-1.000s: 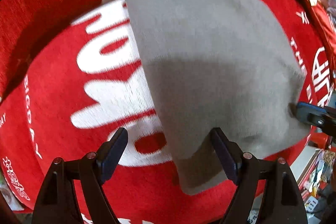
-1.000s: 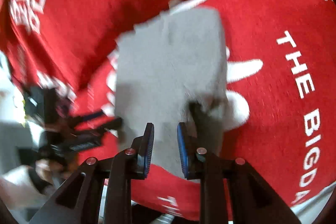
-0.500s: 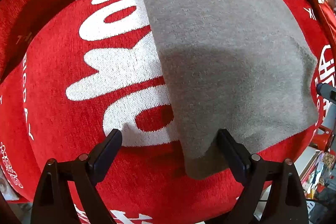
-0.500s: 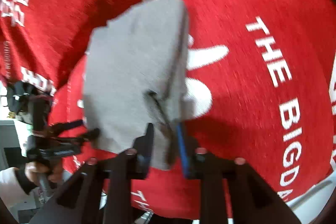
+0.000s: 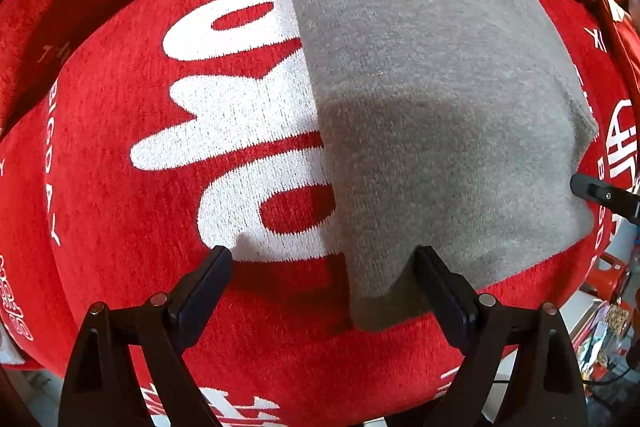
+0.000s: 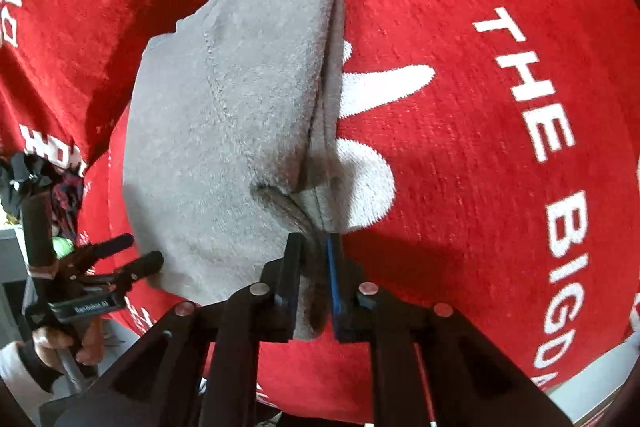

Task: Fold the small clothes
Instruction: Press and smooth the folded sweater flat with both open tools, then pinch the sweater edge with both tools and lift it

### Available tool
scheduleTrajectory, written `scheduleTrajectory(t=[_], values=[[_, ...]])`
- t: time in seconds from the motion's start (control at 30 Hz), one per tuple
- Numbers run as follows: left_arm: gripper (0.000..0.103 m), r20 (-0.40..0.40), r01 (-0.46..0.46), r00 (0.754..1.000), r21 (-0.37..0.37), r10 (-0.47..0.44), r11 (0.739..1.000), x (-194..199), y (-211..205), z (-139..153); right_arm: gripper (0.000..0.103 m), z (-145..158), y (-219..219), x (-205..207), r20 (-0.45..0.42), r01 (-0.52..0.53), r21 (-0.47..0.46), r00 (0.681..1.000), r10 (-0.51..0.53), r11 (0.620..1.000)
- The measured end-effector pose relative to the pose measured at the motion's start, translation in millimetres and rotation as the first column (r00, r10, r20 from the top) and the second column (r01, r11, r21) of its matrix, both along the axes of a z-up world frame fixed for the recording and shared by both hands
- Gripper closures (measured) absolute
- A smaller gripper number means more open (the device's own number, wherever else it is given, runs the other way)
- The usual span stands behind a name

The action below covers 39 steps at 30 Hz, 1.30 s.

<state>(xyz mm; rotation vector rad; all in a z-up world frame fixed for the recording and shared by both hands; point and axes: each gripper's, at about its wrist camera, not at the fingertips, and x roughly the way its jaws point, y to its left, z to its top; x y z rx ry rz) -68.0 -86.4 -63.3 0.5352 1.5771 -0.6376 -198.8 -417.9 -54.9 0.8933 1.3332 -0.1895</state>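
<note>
bright, even daylight across both views; strong saturated colour on red blanket point(image 5: 120, 155). broad soft shadow over near half of grey cloth point(image 5: 440, 99) in left wrist view, lit part beyond it. darker shadow under cloth edge beside left gripper point(image 5: 324, 291). heavy fisheye bulge in both views, white lettering bent toward rims, black vignette in corners. left view sharp, knit texture crisp. right view slightly softer, mild blur on cloth folds near right gripper point(image 6: 314, 275). small pale glare at lower right rim.
</note>
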Motion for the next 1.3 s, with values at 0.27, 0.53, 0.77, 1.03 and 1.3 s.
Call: scheduleTrajectory(t=[0.27, 0.53, 0.77, 1.03, 1.3], values=[[0.01, 0.003, -0.003, 1.0, -0.021, 0.003, 1.0, 5.7, 19.0, 10.3, 0.077, 12.3, -9.4, -26.1, -0.082, 0.123, -0.039, 0.989, -0.126, 0.992], [0.01, 0.025, 0.005, 1.0, -0.045, -0.004, 0.999, 8.2, 43.7, 31.6, 0.077, 40.8, 8.7, -33.6, -0.081, 0.169, -0.114, 0.981, -0.179, 0.979], [0.01, 0.033, 0.014, 0.999, -0.074, -0.011, 0.997, 11.9, 63.1, 51.2, 0.07, 71.0, 33.8, -40.2, -0.032, 0.168, -0.159, 0.984, -0.175, 0.973], [0.01, 0.027, 0.028, 0.999, -0.109, -0.026, 0.994, 8.8, 70.3, 66.8, 0.06, 85.9, 55.7, -35.6, 0.008, 0.174, -0.137, 0.985, -0.175, 0.975], [0.01, 0.04, -0.036, 0.998, -0.135, 0.042, 0.99, 21.6, 54.9, 67.1, 0.057, 90.3, 37.9, -20.7, 0.01, 0.132, -0.152, 0.991, -0.132, 0.98]])
